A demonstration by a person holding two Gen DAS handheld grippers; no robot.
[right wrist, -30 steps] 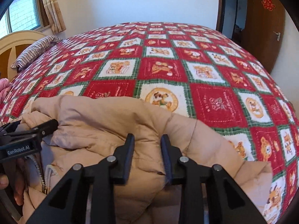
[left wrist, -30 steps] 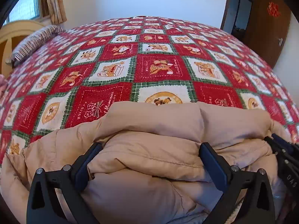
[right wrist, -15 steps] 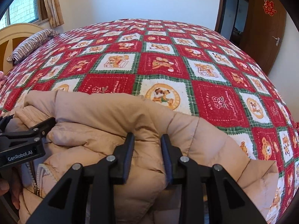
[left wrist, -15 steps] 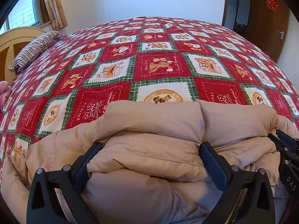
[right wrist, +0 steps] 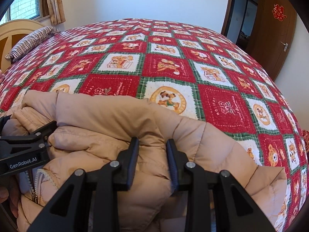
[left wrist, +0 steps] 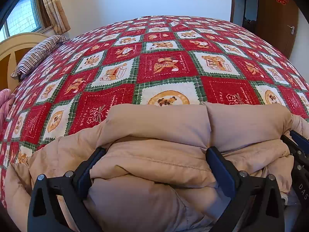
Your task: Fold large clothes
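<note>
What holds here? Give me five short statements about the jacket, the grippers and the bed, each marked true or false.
1. The jacket is beige and puffy. True.
2. The left gripper is shut tight, its fingers touching. False: its fingers stand wide apart with a thick bundle of jacket between them.
3. The right gripper has a fold of jacket between its fingers. True.
4. The bedspread is plain blue. False: it is a red, white and green check with bear pictures.
5. A striped pillow lies by the headboard. True.
</note>
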